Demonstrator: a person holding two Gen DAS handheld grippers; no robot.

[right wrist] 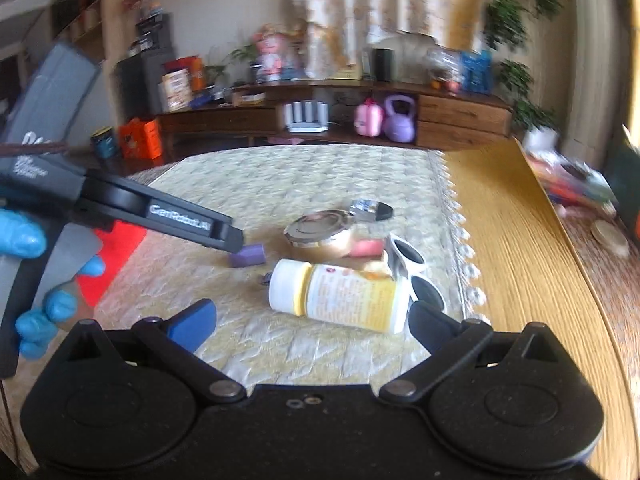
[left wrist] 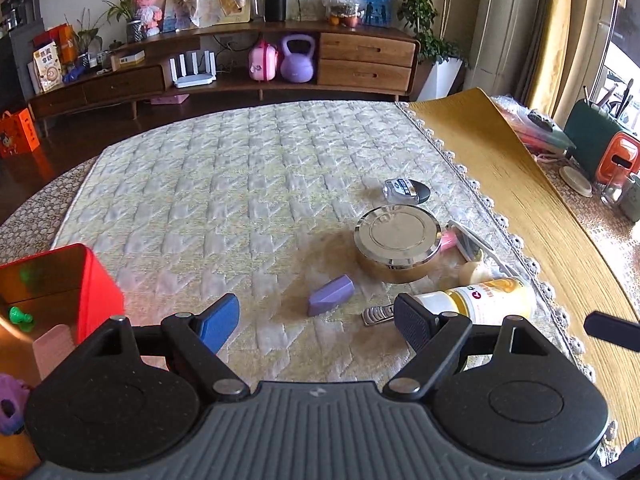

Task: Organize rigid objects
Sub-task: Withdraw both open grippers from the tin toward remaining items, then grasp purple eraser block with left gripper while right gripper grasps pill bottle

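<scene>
From the left wrist camera, the left gripper (left wrist: pixel 316 320) stands wide open with nothing between its fingers, and the purple block (left wrist: pixel 331 295) lies on the quilted cloth (left wrist: pixel 200 184) just ahead of it, a little toward the black finger. The block's long axis runs slanted, from lower left up to the right. Behind it are the round metal tin (left wrist: pixel 398 242) and the white and yellow bottle (left wrist: pixel 480 298) on its side. The red box (left wrist: pixel 96 280) is at the left. From the right wrist camera, the right gripper (right wrist: pixel 312 320) is also open and empty; the bottle (right wrist: pixel 340 294) lies across just in front of it, cap toward the left. The left gripper (right wrist: pixel 228 236) is seen here just beside the block (right wrist: pixel 248 257), so I judge the left hand is nearer to it.
</scene>
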